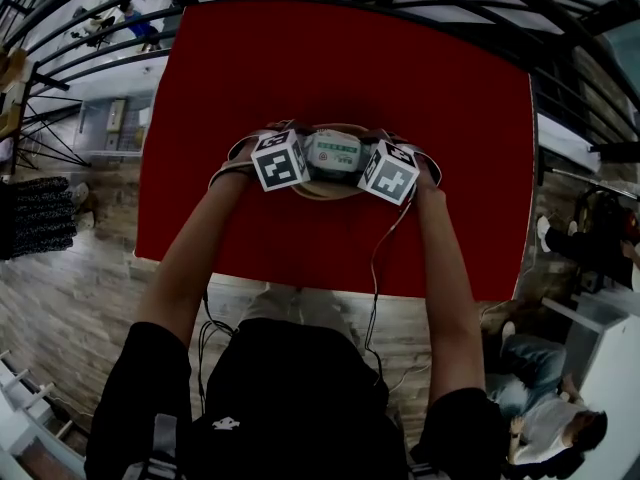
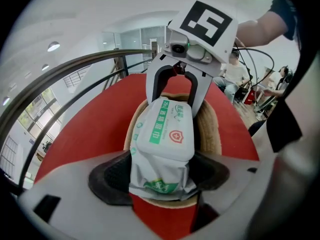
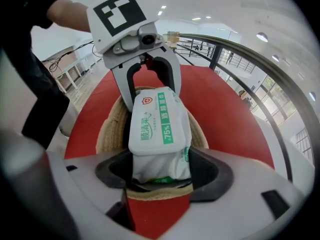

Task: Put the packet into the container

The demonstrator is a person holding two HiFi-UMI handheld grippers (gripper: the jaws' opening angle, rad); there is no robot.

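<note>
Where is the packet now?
In the head view the packet is at the middle of the red table, over the woven container, gripped at its ends by the left hand-held gripper and the right hand-held gripper.

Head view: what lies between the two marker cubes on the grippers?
The wet-wipes packet, its ends clamped by the left tongs and the right tongs, over the woven basket; the head view shows it.

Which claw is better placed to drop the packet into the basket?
Neither clearly: the left claw and the right claw each clamp one end of the packet, held over the woven basket. Likely both should lower and release together.
</note>
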